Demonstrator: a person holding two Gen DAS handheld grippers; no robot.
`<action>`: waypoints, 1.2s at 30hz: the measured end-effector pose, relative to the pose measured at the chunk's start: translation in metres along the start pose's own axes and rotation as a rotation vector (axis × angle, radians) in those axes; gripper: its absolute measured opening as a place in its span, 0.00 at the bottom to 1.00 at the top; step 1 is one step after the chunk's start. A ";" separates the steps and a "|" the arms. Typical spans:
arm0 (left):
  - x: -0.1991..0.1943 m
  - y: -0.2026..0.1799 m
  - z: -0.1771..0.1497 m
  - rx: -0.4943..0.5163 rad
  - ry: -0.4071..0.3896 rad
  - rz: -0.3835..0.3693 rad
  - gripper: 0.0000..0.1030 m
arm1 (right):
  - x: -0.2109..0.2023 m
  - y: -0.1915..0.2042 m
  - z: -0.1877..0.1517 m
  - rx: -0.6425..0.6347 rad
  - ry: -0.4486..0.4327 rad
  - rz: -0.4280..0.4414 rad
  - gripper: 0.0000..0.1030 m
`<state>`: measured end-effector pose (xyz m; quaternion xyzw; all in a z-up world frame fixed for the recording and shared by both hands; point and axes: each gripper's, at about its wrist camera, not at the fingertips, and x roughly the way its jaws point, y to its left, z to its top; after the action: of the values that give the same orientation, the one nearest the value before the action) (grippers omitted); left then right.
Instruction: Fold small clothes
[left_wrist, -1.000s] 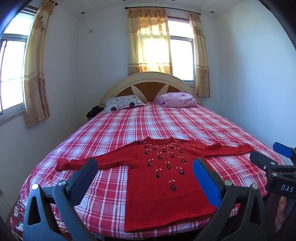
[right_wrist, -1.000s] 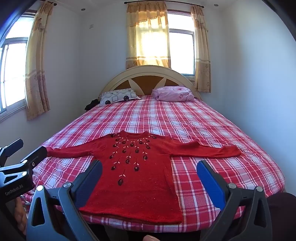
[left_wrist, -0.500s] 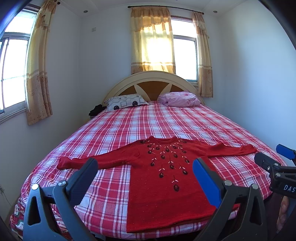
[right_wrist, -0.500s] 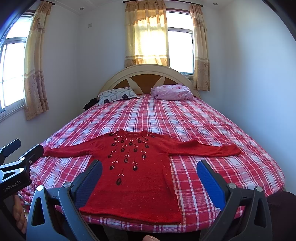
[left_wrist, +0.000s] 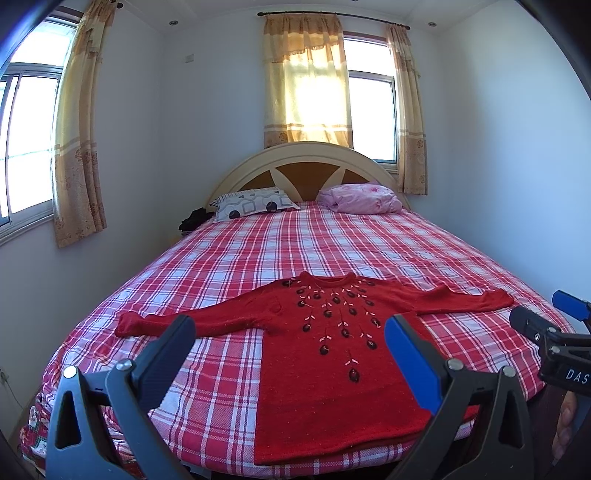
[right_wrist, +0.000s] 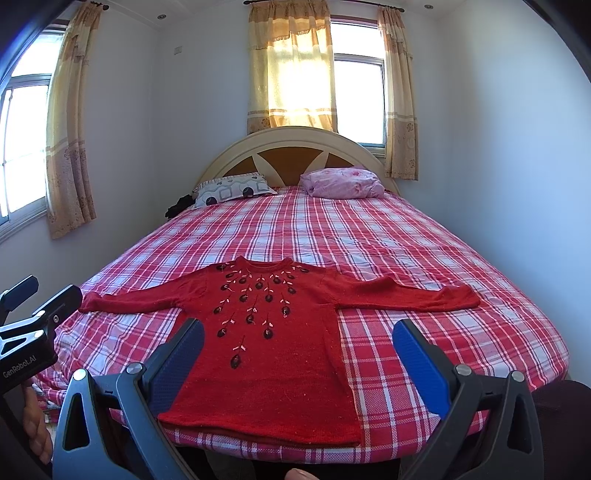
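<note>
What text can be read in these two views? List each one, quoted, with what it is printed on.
"DAS", cut off by the picture's edge: white letters on the black body of the right gripper, seen in the left wrist view.
"GenRobot.AI": white letters on the black body of the left gripper, seen in the right wrist view.
No other text can be made out.

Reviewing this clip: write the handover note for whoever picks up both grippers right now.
Left gripper: open, holding nothing, at the foot of the bed.
Right gripper: open, holding nothing, beside it.
Red sweater: lies flat, front up, both sleeves spread out, hem at the near bed edge.
Done: sweater is laid out; no fold made.
Left: fold in the sleeves, then fold the body.
</note>
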<state>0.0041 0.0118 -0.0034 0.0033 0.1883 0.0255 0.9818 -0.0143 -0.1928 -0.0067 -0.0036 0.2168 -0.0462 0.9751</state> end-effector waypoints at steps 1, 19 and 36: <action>0.000 0.000 0.000 0.000 0.000 0.000 1.00 | 0.000 0.001 0.000 -0.001 0.001 0.000 0.99; 0.001 0.003 0.001 -0.004 0.000 0.005 1.00 | 0.003 0.004 -0.003 -0.001 0.006 -0.003 0.99; 0.003 0.005 0.001 -0.006 0.003 0.007 1.00 | 0.005 0.003 -0.005 0.001 0.010 -0.003 0.99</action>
<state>0.0069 0.0170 -0.0031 0.0011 0.1898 0.0294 0.9814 -0.0121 -0.1906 -0.0132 -0.0034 0.2217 -0.0479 0.9739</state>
